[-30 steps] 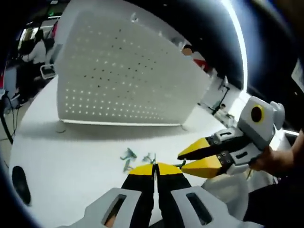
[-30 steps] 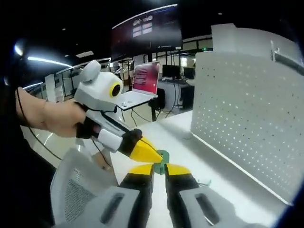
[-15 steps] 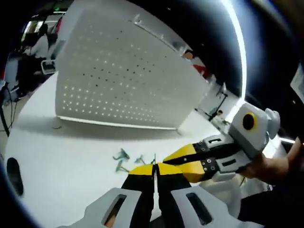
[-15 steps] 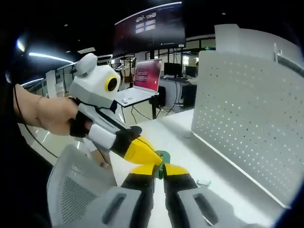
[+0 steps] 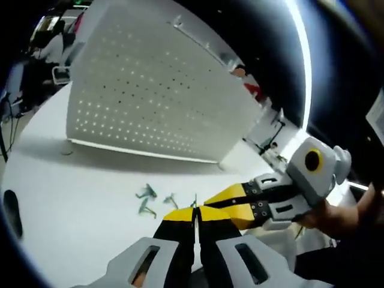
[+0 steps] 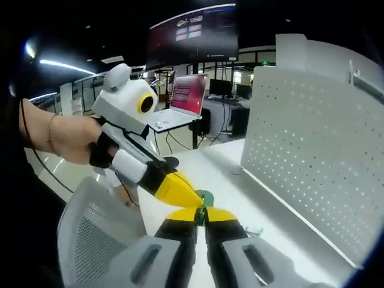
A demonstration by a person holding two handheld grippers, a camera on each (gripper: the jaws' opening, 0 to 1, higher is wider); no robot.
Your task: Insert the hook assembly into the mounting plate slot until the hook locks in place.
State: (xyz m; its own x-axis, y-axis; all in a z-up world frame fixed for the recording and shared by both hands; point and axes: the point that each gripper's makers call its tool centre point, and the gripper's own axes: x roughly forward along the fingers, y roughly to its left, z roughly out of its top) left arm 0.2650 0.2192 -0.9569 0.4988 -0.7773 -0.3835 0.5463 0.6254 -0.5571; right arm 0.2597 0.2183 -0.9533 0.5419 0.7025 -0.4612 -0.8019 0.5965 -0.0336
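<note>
In the left gripper view my left gripper is shut, and a thin pale sliver pokes up between its yellow tips. My right gripper reaches in from the right, its tips right beside the left one's. In the right gripper view my right gripper is shut on a small green hook piece. The left gripper, held by a hand, touches that piece from the left. The white perforated mounting plate stands upright on the table; it also rises at the right.
Several loose green hooks lie on the white table in front of the plate. A grey mesh chair back sits low on the left. A laptop and a hanging screen are in the background.
The right gripper has closed in on the left gripper's tips, so the two now meet at the green piece. Both views shifted slightly with the hands.
</note>
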